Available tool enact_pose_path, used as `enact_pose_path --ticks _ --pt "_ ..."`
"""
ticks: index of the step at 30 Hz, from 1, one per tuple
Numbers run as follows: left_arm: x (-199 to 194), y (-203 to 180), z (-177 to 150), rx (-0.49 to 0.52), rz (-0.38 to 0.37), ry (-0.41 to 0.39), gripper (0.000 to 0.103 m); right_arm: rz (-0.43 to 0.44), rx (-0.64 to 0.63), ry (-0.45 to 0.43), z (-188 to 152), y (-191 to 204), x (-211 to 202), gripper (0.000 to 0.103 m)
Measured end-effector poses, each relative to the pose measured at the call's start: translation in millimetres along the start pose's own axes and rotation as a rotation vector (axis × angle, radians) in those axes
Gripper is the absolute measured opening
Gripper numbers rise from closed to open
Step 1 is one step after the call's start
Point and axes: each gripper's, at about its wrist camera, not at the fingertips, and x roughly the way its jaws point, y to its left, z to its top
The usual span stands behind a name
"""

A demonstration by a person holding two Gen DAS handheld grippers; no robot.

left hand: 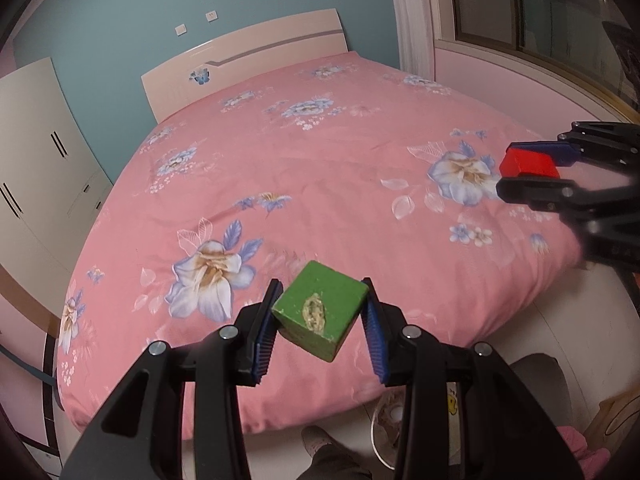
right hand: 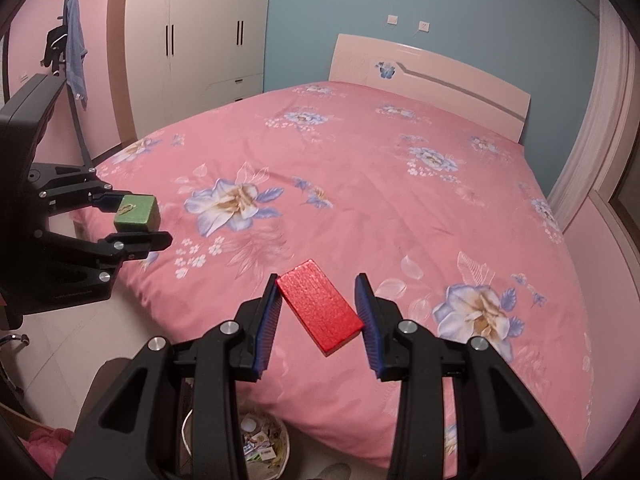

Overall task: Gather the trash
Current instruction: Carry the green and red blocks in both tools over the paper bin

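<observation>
My left gripper (left hand: 320,320) is shut on a green cube (left hand: 320,310) with a worn patch, held above the near edge of the pink floral bed (left hand: 320,168). My right gripper (right hand: 318,312) is shut on a flat red block (right hand: 320,306), also above the bed's near edge. In the left wrist view the right gripper (left hand: 520,168) with the red block (left hand: 528,164) shows at the right. In the right wrist view the left gripper (right hand: 140,218) with the green cube (right hand: 136,214) shows at the left. A trash basket (right hand: 264,444) with scraps stands on the floor below the grippers.
The basket (left hand: 386,428) is partly hidden behind the left gripper's fingers. A white wardrobe (right hand: 192,28) stands left of the bed, a headboard (right hand: 432,76) at the far end. A window sill (left hand: 520,68) runs along the bed's right side. My foot (left hand: 316,444) is on the floor.
</observation>
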Motion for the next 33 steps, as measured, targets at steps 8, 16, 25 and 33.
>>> enact_pose_path --ticks 8,16,25,33 --pt "15.8 -16.0 -32.4 0.004 -0.028 0.064 0.041 0.025 -0.02 0.075 -31.4 21.6 19.4 0.039" --pt "48.5 -24.3 -71.9 -0.02 -0.07 0.144 0.041 0.062 -0.018 0.146 -65.6 38.8 41.6 0.039" --pt "82.5 -35.4 -114.6 -0.04 -0.109 0.245 0.041 0.104 -0.01 0.218 -101.1 53.6 64.2 0.039" --pt "106.2 -49.2 -144.3 -0.039 -0.136 0.322 0.041 0.135 -0.011 0.293 -133.4 65.5 86.7 0.039"
